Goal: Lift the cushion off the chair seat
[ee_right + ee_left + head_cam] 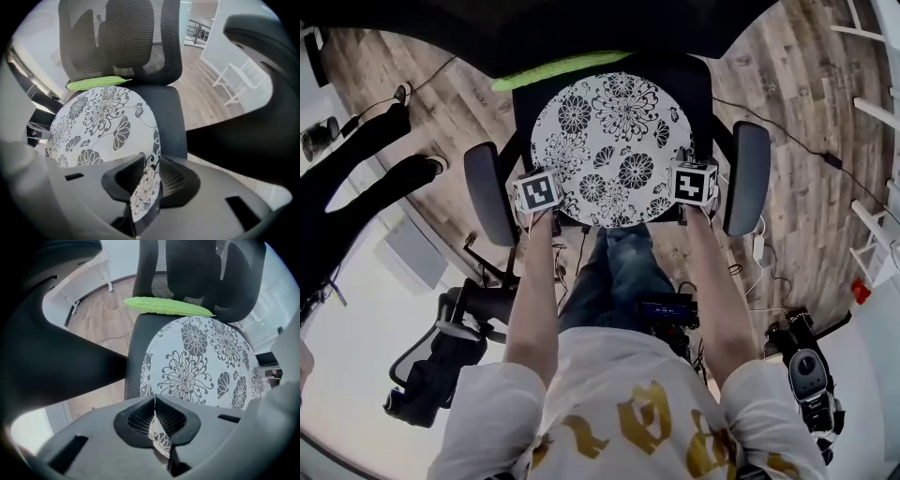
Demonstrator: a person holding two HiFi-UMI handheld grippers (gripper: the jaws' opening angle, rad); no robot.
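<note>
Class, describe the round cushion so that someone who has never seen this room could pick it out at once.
Start at the black office chair. On its seat lies the cushion. It alone is round and white with dark flower prints, unlike the long, plain green thing behind it.

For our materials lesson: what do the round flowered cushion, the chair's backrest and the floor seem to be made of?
The cushion: printed cloth, matte; its pinched edge folds thin and soft. The backrest: black mesh, likely synthetic; light shows through the open weave. The floor: wood-look planks, slight sheen; grain and seams show, but solid wood or laminate cannot be told.
</note>
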